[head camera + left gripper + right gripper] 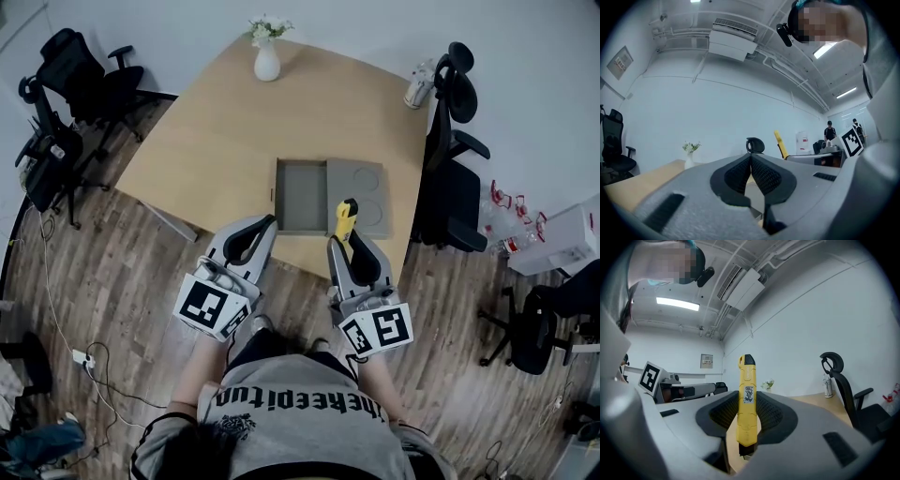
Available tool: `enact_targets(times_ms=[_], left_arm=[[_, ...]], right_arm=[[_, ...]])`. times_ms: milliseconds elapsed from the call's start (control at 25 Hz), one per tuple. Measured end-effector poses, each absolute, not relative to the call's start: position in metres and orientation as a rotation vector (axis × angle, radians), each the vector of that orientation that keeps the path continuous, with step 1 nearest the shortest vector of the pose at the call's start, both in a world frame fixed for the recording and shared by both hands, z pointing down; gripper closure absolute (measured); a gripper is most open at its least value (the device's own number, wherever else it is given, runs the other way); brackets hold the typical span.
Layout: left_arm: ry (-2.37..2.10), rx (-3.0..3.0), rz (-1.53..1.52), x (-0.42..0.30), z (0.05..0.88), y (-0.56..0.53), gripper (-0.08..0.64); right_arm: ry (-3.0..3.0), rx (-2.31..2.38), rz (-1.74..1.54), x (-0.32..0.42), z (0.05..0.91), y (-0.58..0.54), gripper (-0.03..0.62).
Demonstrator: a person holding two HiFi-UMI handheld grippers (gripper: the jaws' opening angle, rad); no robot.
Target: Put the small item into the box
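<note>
My right claw (pixel 746 397) is clamped on the yellow knife (pixel 746 373), held upright near the open box (pixel 302 197) on the tabletop (pixel 225 122). My left claw (pixel 751 157) is together, empty. Let go here, the knife might land on the lid (pixel 367 192) beside the box.

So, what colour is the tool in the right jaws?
The slim plastic tool is yellow, black-tipped; best in right gripper view.
</note>
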State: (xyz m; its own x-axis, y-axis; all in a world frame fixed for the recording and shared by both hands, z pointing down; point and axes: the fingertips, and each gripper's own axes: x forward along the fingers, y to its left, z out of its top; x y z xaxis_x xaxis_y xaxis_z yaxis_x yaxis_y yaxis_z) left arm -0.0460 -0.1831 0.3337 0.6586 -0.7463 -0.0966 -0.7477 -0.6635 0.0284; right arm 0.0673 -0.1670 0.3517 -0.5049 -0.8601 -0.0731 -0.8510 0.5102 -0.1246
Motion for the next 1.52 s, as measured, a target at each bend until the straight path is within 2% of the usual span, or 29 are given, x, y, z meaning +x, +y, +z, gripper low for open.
enact_targets(times_ms=[920,1520], left_arm=[[1.093,-2.946,0.197,-0.105,0.343,-0.220,0.543],[1.132,-2.957,0.200,-0.116,0.351,-0.245,0.543]], right_arm=[[2.527,-1.687,-0.087,0.007,0.359,-0.192,0.472],[2.547,-1.726,-0.142,0.005,0.373,-0.224,0.472]])
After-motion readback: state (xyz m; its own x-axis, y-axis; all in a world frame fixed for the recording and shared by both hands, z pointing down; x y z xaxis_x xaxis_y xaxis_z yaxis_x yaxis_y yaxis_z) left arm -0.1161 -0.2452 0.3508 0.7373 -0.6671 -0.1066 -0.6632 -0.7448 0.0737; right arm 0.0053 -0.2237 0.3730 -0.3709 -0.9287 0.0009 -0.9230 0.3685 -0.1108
